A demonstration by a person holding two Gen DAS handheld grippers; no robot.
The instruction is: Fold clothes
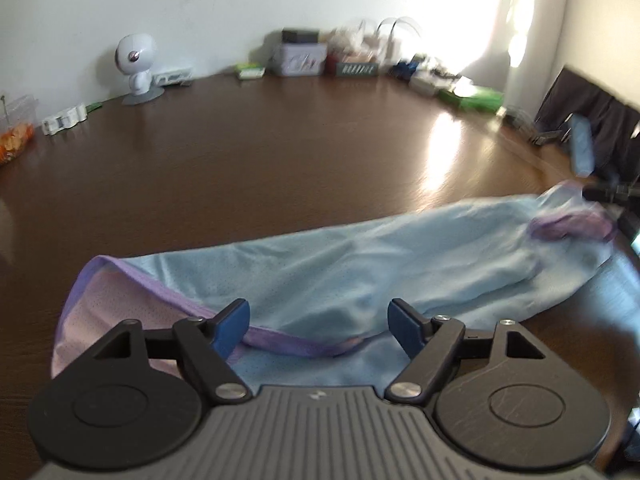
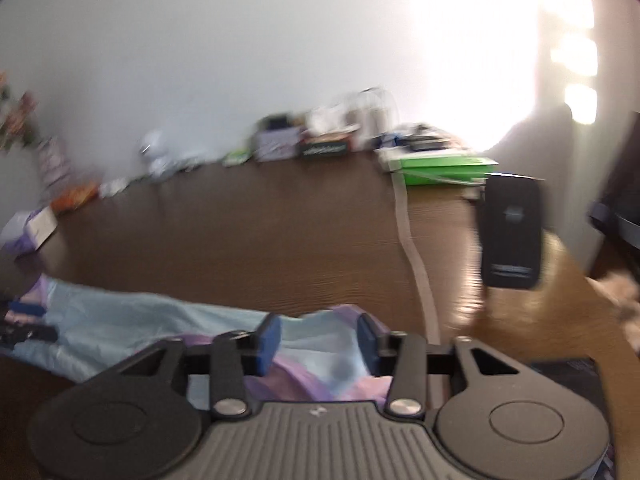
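A light blue mesh garment (image 1: 360,256) with purple trim and a pink inside lies stretched across the brown wooden table (image 1: 280,152). My left gripper (image 1: 319,326) hovers over its purple-edged opening with the blue pads (image 1: 230,326) wide apart and pressing on nothing, so it is open. In the right wrist view the same garment (image 2: 140,316) runs off to the left. My right gripper (image 2: 319,340) stands open over its bunched purple and blue end, with cloth visible below the gap. The view is blurred, so I cannot tell if the pads (image 2: 267,342) touch the fabric.
Boxes and clutter (image 1: 300,58) line the far wall beside a small white figure (image 1: 136,68). A green box (image 2: 444,164) sits at the back right. A black phone-like device (image 2: 512,232) and a pale strap (image 2: 412,248) lie right of the garment. A dark chair (image 1: 592,120) stands beyond the table's right edge.
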